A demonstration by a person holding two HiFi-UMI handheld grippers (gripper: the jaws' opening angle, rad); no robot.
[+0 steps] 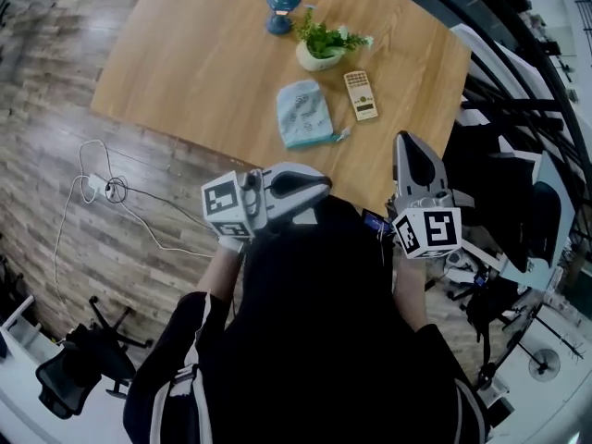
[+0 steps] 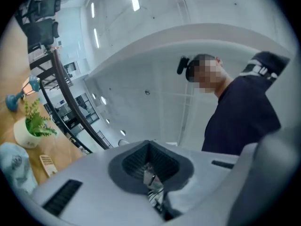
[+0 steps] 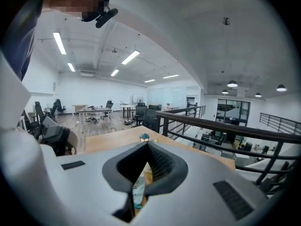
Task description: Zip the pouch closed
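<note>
- The left gripper has its jaws pressed together on nothing, and it is held close to the person's body.
- The right gripper is the same, jaws together and empty.
- The pouch lies flat on the table, well apart from both grippers.
- Nothing touches the zipper; I judge the closing is not yet begun.

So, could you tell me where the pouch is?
Head view: the light-blue pouch lies on the wooden table, left of the beige keypad, just nearer than the potted plant.
</note>
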